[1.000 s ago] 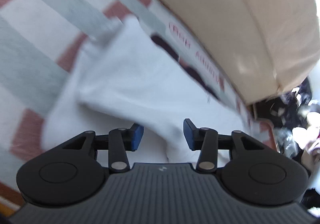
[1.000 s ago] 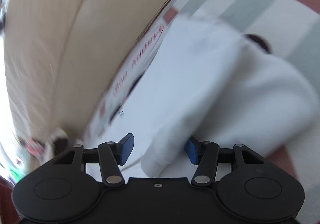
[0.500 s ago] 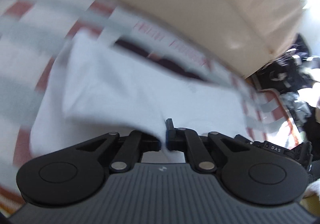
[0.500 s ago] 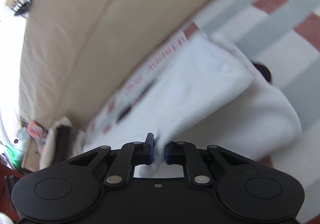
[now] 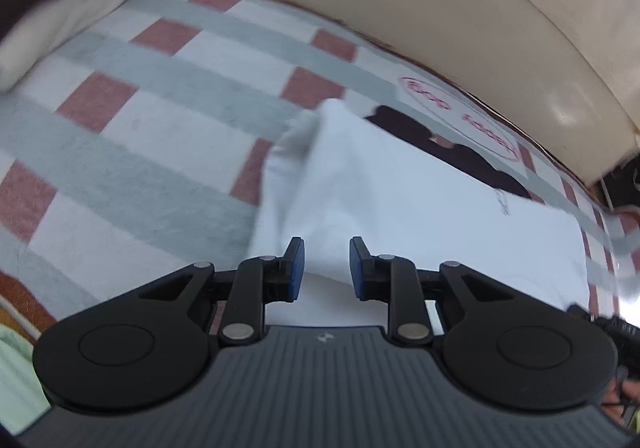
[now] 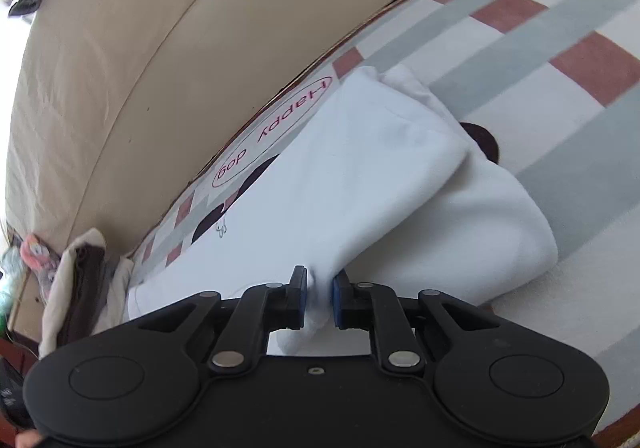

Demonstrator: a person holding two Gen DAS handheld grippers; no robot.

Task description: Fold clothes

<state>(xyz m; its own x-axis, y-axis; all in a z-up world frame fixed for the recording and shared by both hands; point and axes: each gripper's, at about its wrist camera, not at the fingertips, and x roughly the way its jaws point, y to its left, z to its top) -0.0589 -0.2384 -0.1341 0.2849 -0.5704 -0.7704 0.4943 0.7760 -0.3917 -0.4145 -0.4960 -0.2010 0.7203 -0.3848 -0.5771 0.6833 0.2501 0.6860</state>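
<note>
Looking thru left wrist cam: white garment [image 5: 400, 208] lies part-folded on checked blanket [image 5: 160, 128], near beige headboard [image 5: 480, 8]. My left gripper [image 5: 327, 268] is spread, pads either side of cloth, nothing pinched. Right wrist cam: right gripper [image 6: 319, 298] pressed together, pinching garment edge; also shows "Happy dog" print [image 6: 276, 128] and clothes pile [image 6: 76, 280] at left.

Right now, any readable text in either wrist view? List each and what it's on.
"Happy dog": pink letters in a pink oval printed on the checked blanket, seen upside down, beside the white garment.
Same oval in the left wrist view: too blurred to read.
Small mark on the garment: too small to read.
</note>
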